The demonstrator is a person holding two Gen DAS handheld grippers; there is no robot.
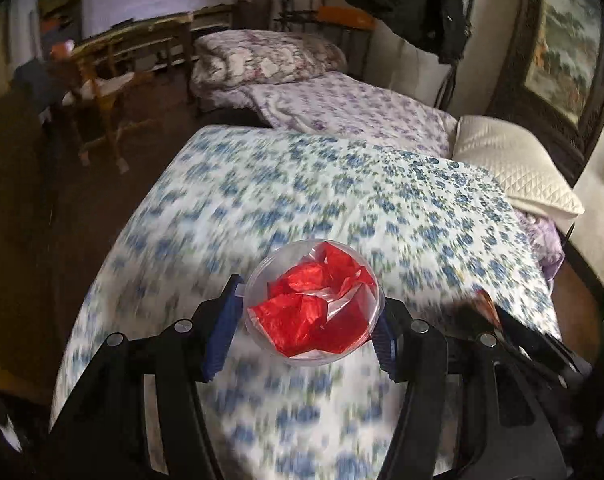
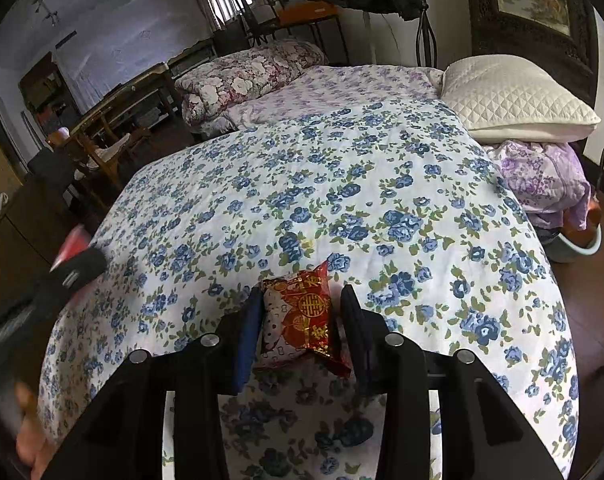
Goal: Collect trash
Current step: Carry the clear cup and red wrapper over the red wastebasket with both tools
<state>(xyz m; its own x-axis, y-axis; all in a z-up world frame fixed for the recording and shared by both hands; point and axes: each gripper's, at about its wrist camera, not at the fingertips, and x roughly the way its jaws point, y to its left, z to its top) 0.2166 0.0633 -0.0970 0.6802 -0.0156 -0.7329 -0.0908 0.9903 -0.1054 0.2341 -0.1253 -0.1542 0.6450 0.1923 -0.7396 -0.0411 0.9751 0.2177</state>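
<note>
My left gripper (image 1: pixel 307 312) is shut on a clear plastic cup (image 1: pixel 258 280) stuffed with crumpled red wrapper (image 1: pixel 313 312), held above the blue-flowered bedspread (image 1: pixel 341 184). My right gripper (image 2: pixel 300 320) is shut on a red and gold snack packet (image 2: pixel 302 312) above the same bedspread (image 2: pixel 341 184). The right gripper also shows at the lower right of the left wrist view (image 1: pixel 521 336). The left gripper shows blurred at the left edge of the right wrist view (image 2: pixel 74 268).
A white quilted pillow (image 2: pixel 513 100) and a purple-flowered cover (image 2: pixel 541 180) lie at the bed's right. A rolled flowered quilt (image 2: pixel 246 76) lies at the far end. Wooden chairs and a table (image 2: pixel 110 128) stand on the dark floor at left. A basin (image 2: pixel 581 244) sits on the floor at right.
</note>
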